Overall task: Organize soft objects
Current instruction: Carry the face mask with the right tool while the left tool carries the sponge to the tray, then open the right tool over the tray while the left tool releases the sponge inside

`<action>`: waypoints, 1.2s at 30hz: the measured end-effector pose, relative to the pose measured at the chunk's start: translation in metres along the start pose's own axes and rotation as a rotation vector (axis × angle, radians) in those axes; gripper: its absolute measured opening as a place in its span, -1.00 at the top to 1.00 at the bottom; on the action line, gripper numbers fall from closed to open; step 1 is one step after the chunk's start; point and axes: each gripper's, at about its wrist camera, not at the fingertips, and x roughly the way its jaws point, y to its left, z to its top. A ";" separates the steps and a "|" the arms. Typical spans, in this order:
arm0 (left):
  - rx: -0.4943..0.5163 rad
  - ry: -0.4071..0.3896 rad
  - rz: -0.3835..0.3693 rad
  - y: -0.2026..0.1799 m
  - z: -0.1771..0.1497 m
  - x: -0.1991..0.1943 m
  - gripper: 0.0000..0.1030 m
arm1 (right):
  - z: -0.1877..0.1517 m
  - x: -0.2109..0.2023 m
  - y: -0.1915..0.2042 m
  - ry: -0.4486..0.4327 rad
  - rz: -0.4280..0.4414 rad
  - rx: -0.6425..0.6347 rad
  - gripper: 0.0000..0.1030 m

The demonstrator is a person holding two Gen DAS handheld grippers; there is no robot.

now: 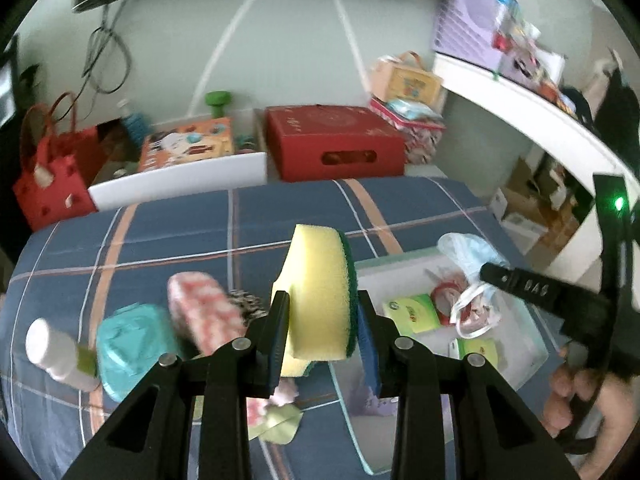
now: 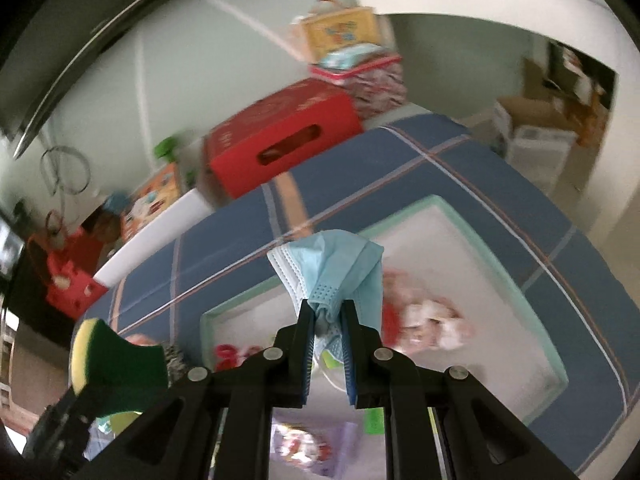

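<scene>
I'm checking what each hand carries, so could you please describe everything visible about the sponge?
The sponge is a thick yellow foam block with a dark green scouring layer on one face. It stands on edge, pinched between the blue pads of the left gripper, above the blue plaid bedcover. Nothing else touches it. In the right wrist view its green face shows.

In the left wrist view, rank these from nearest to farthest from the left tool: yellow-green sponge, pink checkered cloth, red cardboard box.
1. Yellow-green sponge, clamped in the left tool.
2. Pink checkered cloth, just left on the blue plaid bedspread.
3. Red cardboard box, beyond the bedspread's far edge.
</scene>
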 end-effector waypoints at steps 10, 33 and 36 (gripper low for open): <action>0.104 0.015 -0.050 -0.043 -0.005 0.037 0.34 | 0.010 0.006 -0.033 -0.026 -0.110 0.053 0.73; 0.134 0.062 -0.132 -0.067 -0.013 0.051 -0.05 | 0.008 0.018 -0.036 0.008 -0.203 0.034 0.40; 0.117 0.073 -0.150 -0.064 -0.012 0.049 -0.05 | 0.009 0.012 -0.036 -0.003 -0.206 0.036 0.14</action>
